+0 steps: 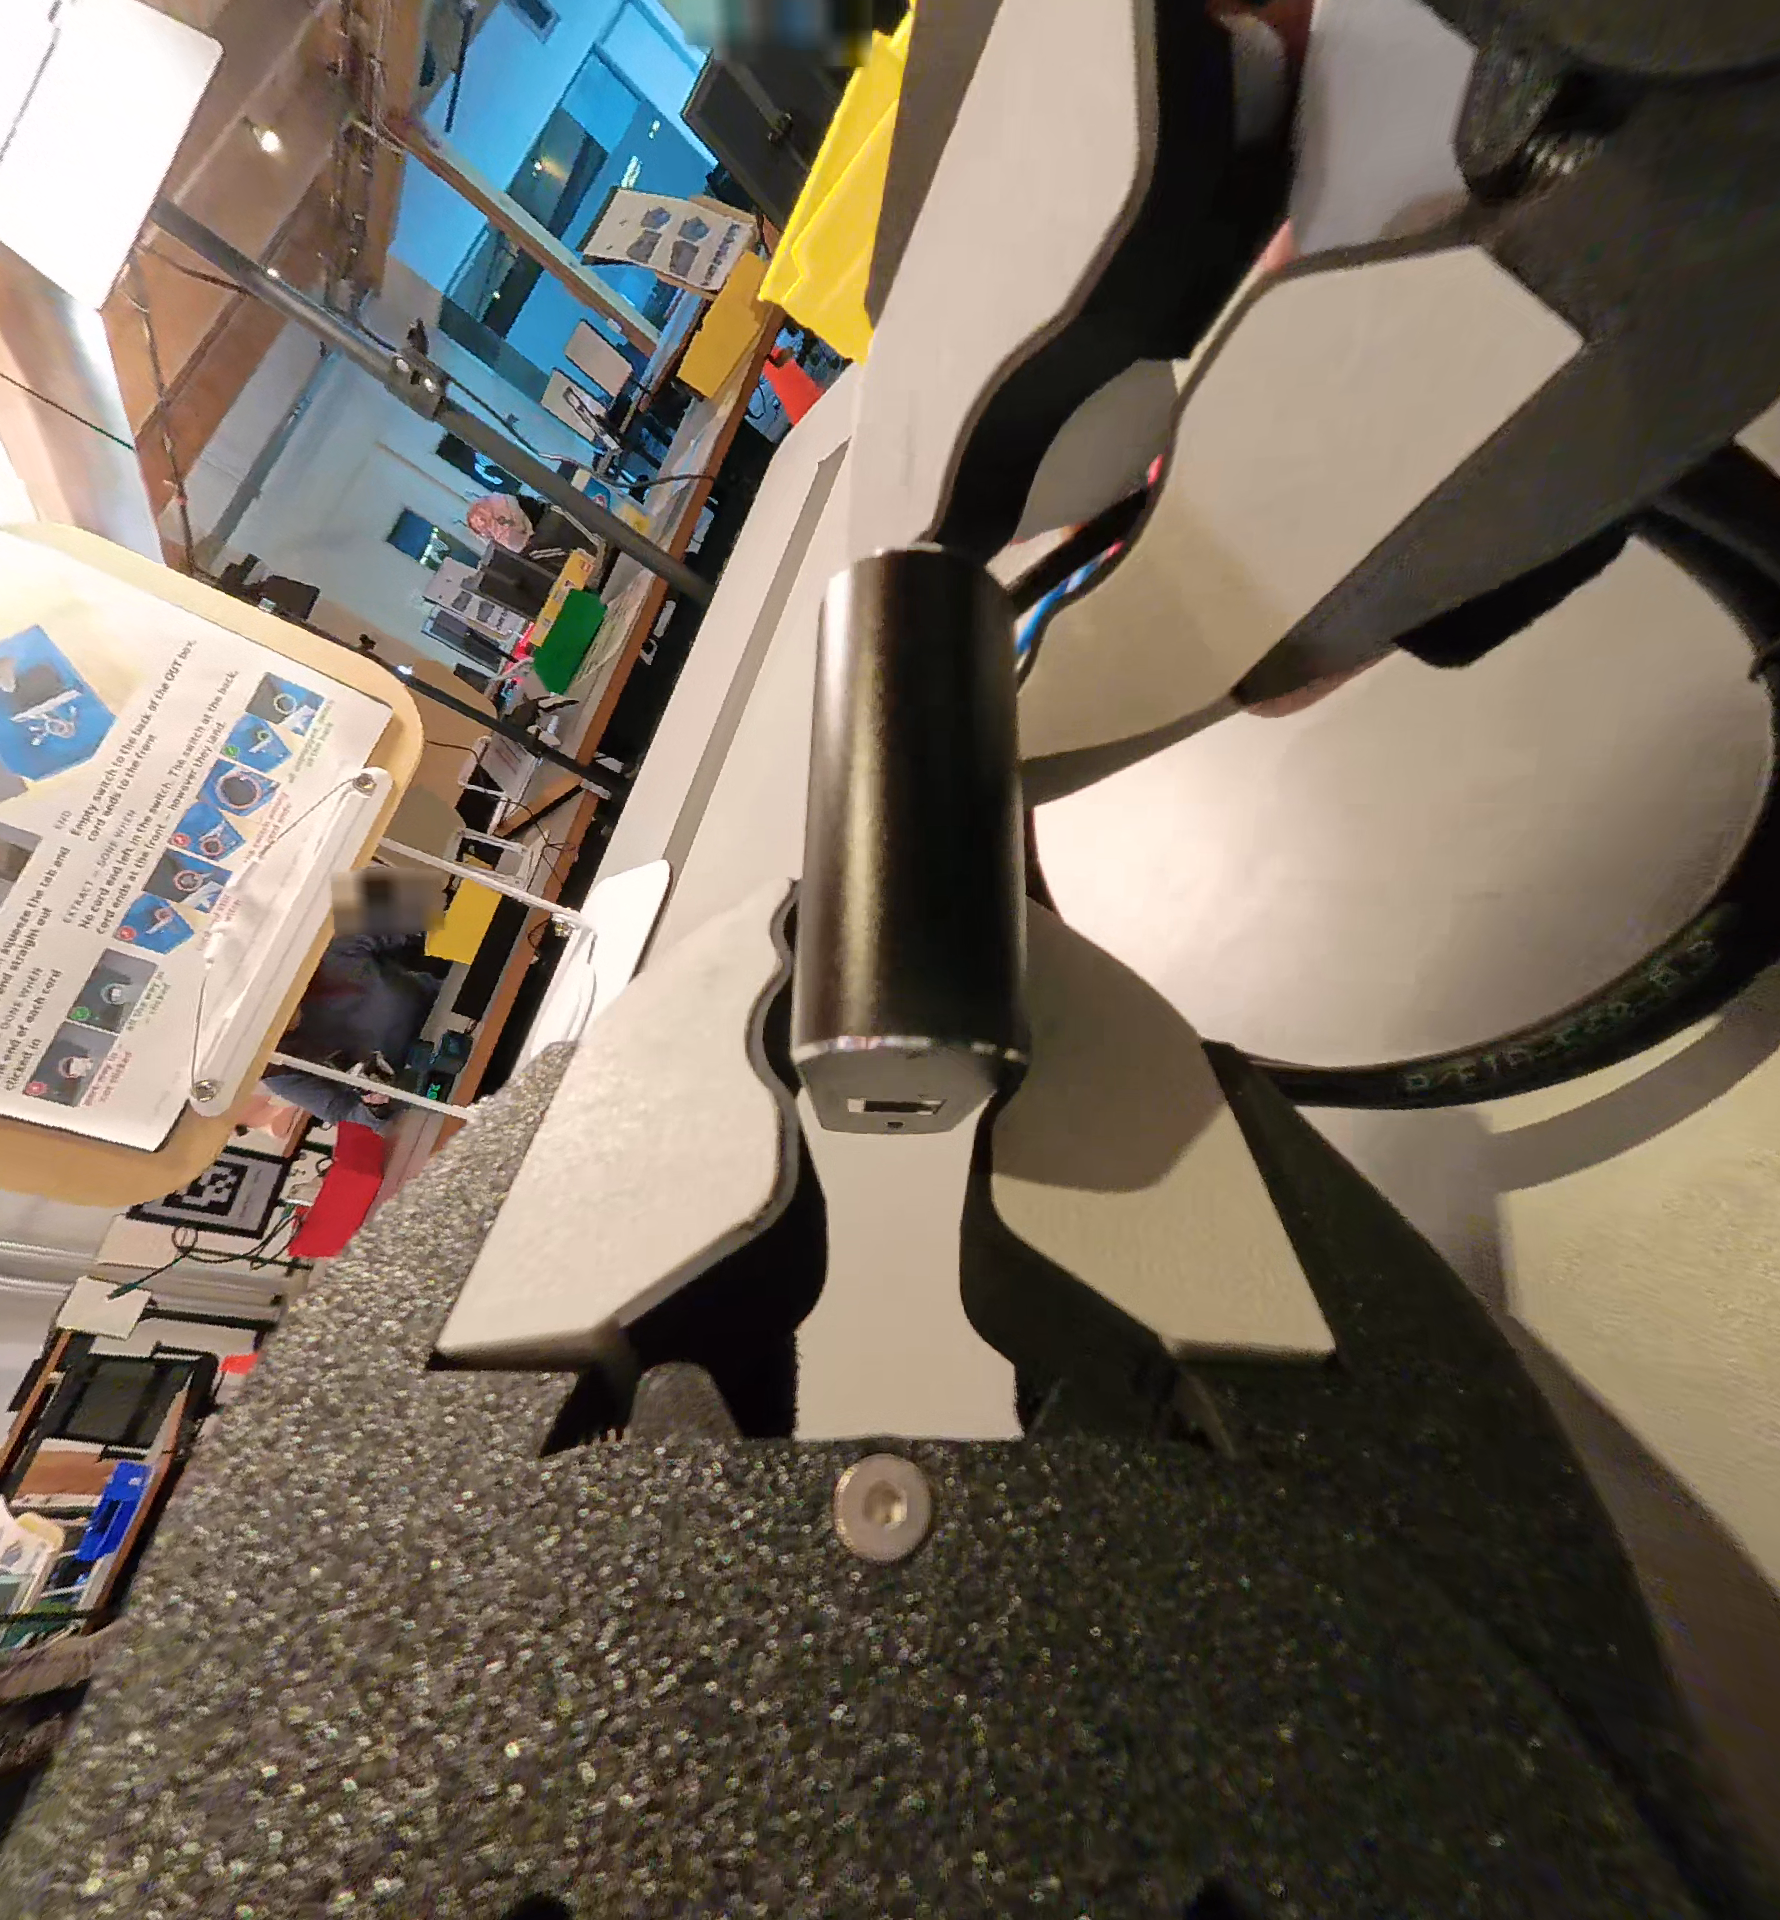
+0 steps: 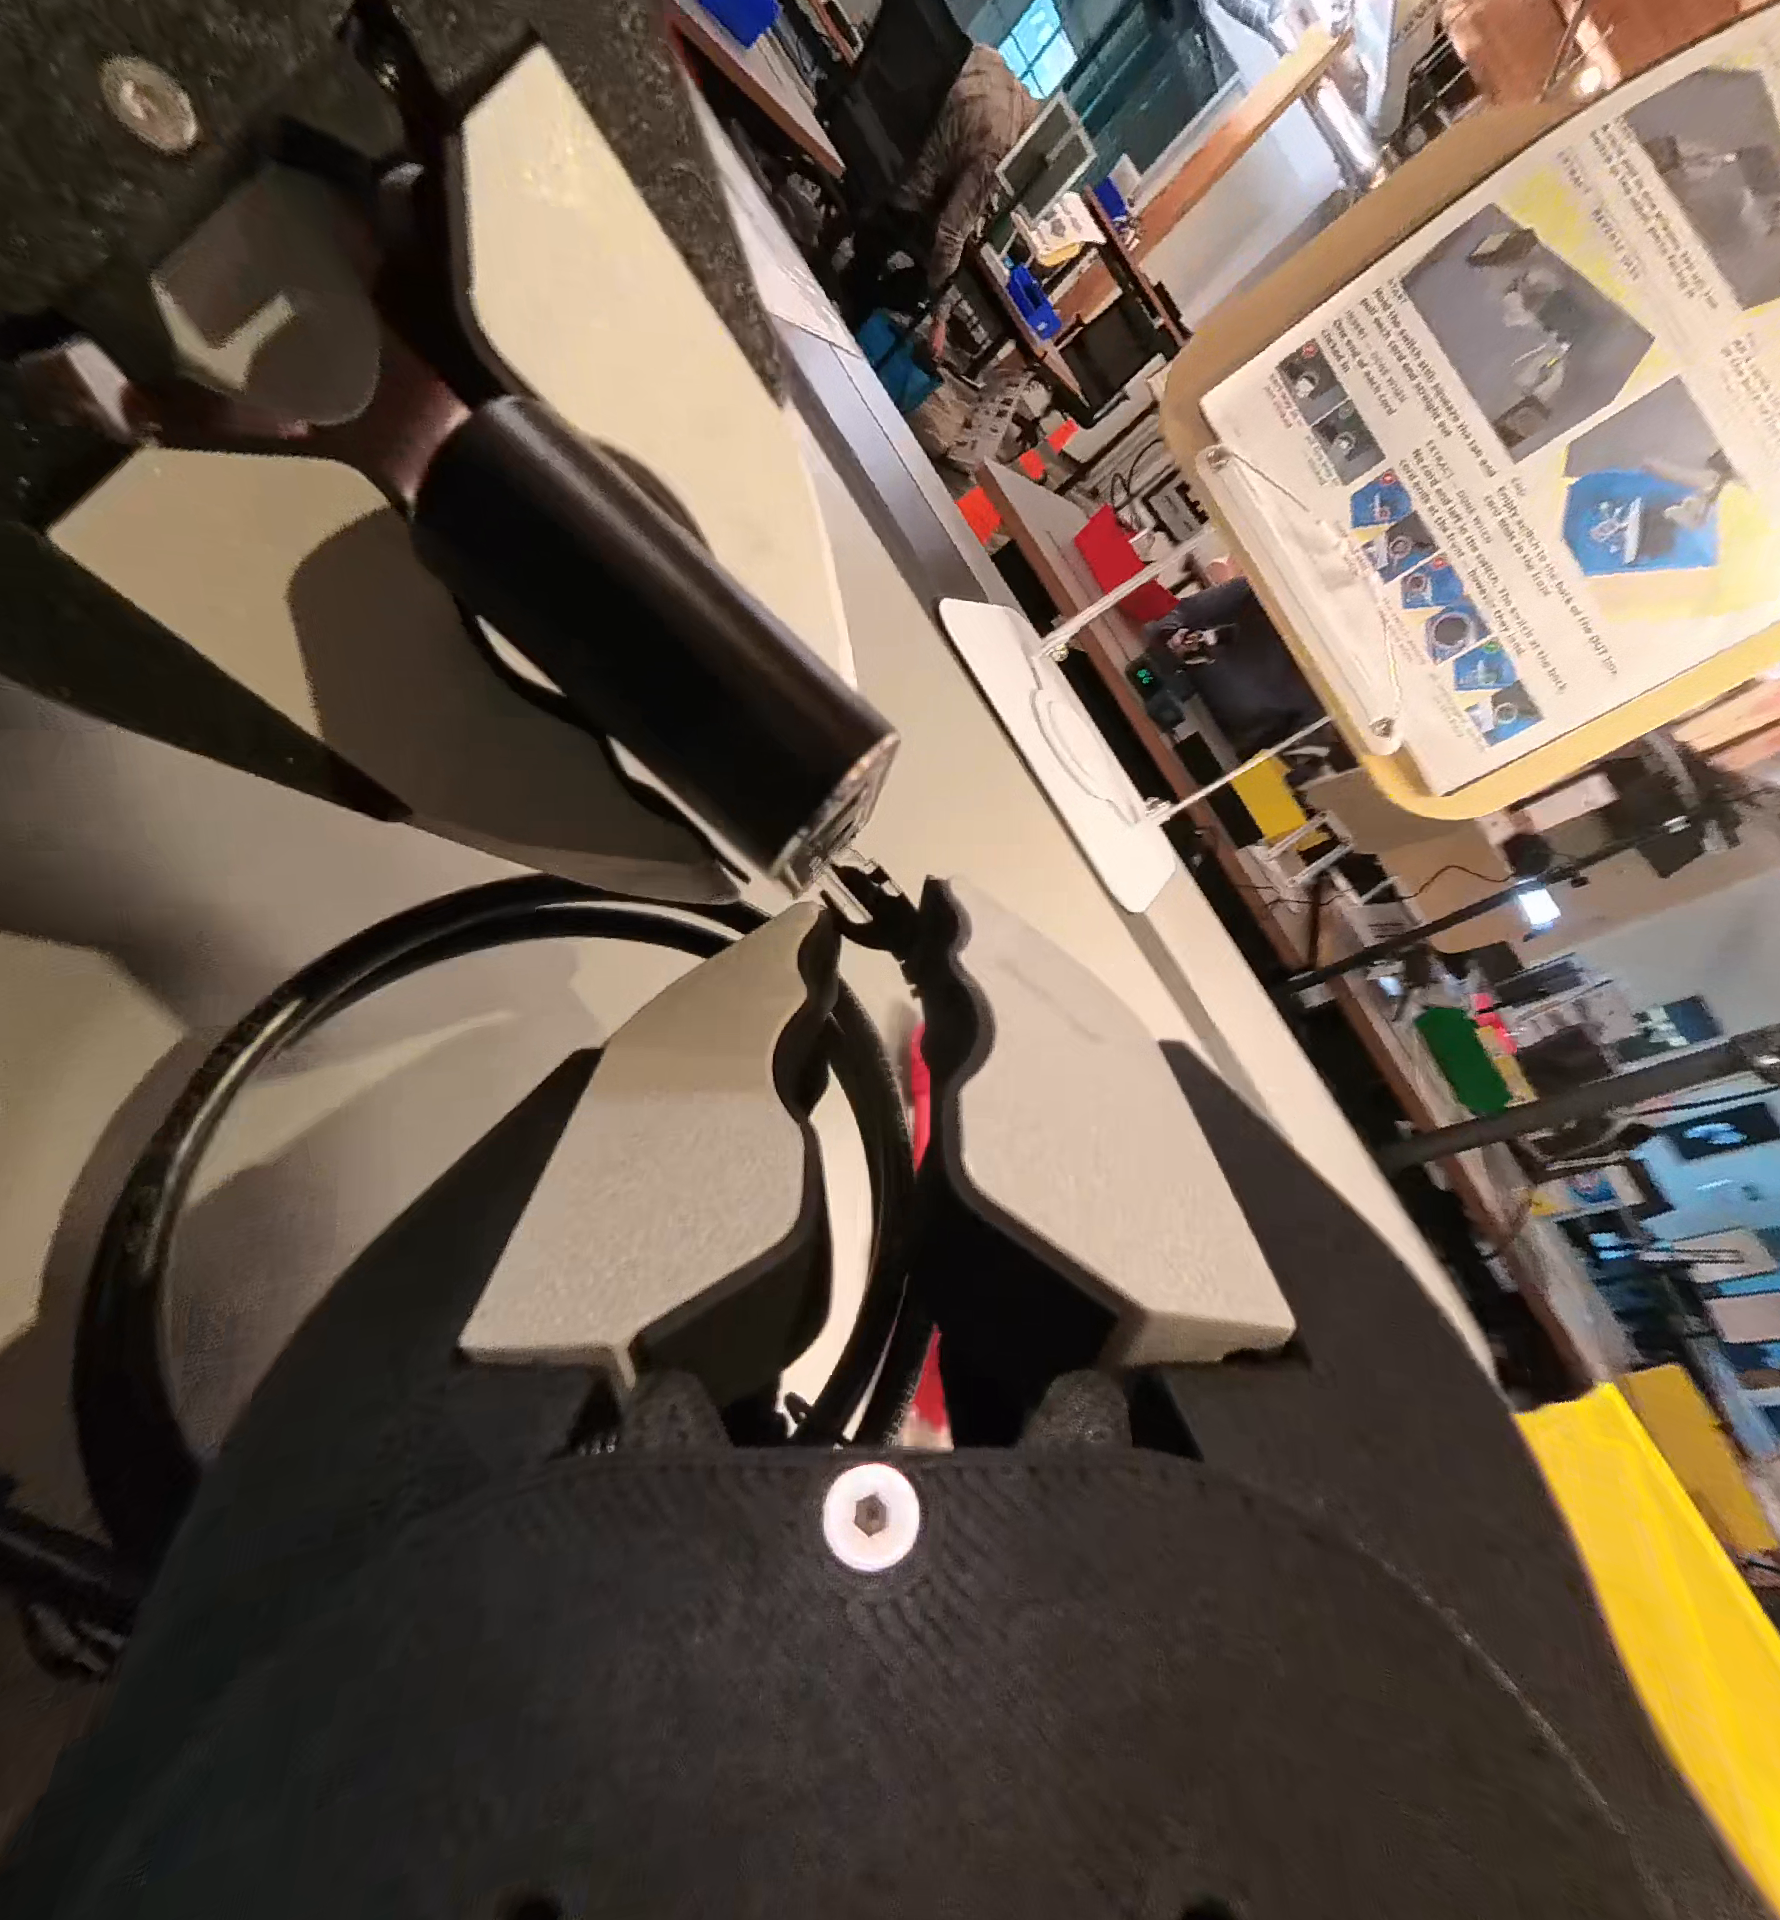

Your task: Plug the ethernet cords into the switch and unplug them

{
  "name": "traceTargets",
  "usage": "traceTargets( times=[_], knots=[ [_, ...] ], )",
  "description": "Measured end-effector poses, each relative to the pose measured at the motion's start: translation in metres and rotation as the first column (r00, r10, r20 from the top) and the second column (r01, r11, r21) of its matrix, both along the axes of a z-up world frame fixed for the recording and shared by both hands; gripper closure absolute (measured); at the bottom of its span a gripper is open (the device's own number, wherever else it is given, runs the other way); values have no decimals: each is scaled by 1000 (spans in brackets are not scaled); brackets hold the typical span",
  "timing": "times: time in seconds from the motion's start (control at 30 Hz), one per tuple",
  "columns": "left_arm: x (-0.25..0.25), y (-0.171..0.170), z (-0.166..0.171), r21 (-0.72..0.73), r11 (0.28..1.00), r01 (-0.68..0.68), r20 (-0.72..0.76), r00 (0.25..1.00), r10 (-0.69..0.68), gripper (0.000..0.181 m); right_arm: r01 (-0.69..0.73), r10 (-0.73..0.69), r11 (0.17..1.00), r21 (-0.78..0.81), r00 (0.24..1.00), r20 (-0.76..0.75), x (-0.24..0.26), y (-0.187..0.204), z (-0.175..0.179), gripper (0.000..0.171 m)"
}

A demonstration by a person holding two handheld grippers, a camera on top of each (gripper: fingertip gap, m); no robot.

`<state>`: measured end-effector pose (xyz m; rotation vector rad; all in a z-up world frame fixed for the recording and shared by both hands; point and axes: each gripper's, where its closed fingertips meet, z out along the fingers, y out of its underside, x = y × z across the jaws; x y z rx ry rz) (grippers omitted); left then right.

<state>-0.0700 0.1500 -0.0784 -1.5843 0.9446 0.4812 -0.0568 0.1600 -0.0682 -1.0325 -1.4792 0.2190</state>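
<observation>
A pale grey tabletop (image 2: 616, 343) is seen running through both views, tilted steeply by the cameras. Near its far edge a white flat stand base (image 2: 1057, 748) is set, from which thin metal rods rise to a light wooden board (image 1: 403, 727); a printed instruction sheet (image 1: 127, 831) is fastened to the board. Beyond the table, a large workshop is shown, with long wooden benches (image 1: 657, 644) crowded with equipment, blue storage bins (image 1: 112, 1517), red (image 1: 346, 1184), green (image 1: 569, 634) and yellow (image 1: 834, 187) items. Tall windows (image 1: 564, 156) are lit blue, and a bright panel light (image 1: 86, 135) is mounted overhead. A seated person (image 1: 366, 987) is visible at a distant bench.
</observation>
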Motion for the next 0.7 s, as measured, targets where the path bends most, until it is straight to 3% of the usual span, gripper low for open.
traceTargets(
  times=[0.03,0.47,0.7],
  knots=[
    [0,-1,-1,-12,1000,5,0,1000,-5,153,-9,9,999,-43,1000,-6,0,0,-2,155],
    [-6,6,-20,-184,983,14,158,987,16,152,1,10,985,-173,998,59,-9,9,-20,156],
    [-16,5,-22,-175,984,-29,-4,1000,28,152,16,-1,977,-214,997,73,-15,8,-24,156]
  ],
)
